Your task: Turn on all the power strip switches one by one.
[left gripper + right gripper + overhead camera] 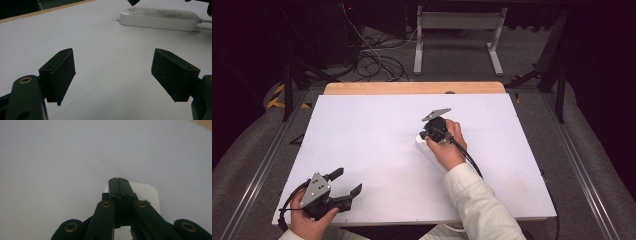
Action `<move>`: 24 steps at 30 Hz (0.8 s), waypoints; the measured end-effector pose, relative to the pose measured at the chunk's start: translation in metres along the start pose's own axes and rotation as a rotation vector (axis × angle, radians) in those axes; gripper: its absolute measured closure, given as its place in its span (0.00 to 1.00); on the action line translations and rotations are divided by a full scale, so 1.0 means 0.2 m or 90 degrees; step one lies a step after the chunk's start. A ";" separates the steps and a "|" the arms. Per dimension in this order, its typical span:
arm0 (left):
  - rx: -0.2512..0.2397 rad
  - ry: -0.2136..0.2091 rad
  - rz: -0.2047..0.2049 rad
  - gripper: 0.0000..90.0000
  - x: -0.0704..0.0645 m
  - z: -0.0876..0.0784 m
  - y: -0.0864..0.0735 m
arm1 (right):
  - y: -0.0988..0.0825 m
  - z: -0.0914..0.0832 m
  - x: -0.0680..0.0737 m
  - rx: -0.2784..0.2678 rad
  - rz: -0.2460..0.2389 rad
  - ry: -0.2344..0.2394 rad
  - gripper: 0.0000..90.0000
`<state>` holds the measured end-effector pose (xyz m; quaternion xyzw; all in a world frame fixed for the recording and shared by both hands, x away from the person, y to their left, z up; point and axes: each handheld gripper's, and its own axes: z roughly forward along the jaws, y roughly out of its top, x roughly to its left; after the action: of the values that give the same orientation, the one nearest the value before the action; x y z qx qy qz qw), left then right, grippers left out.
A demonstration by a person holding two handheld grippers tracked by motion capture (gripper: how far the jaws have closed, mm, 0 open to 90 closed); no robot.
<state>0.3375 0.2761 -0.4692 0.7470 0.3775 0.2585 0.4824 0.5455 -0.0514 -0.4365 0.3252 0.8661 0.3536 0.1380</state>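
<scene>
A white power strip (157, 18) with several sockets lies on the white tabletop (362, 130) right of centre; its near end (424, 147) pokes out from under the person's right hand. My right gripper (118, 180) is shut with nothing between its jaws, and its tips sit over the strip's rounded end (148, 192); I cannot tell whether they touch it. In the high view the right gripper (427, 134) points down and left. My left gripper (347, 181) rests at the table's front left corner, open and empty, with its pads (62, 72) wide apart and aimed towards the strip.
A wooden edge (412, 88) runs along the table's far side. Beyond it, a white metal stand (457, 22) and loose cables (372, 60) are on the floor. The strip's cord (206, 21) leads off to the right.
</scene>
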 end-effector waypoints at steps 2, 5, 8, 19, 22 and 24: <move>0.000 0.000 0.000 0.22 0.00 0.00 0.00 | 0.00 0.02 0.00 0.008 0.002 0.000 1.00; 0.001 -0.001 0.001 0.22 0.00 0.00 0.00 | -0.01 0.03 0.00 0.016 0.003 -0.001 1.00; 0.001 0.000 -0.001 0.22 0.00 0.00 0.00 | -0.01 0.05 0.00 0.026 0.002 -0.004 1.00; 0.003 0.000 0.005 0.22 0.00 0.00 0.00 | -0.02 0.05 0.00 0.038 -0.006 -0.011 1.00; 0.003 -0.001 0.005 0.22 0.00 0.00 0.00 | -0.02 0.05 0.00 0.039 -0.009 -0.011 1.00; 0.003 0.000 0.004 0.22 0.00 0.00 0.00 | -0.02 0.06 0.00 0.041 -0.008 -0.012 1.00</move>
<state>0.3370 0.2759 -0.4691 0.7495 0.3757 0.2587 0.4797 0.5487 -0.0467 -0.4465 0.3271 0.8777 0.3219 0.1376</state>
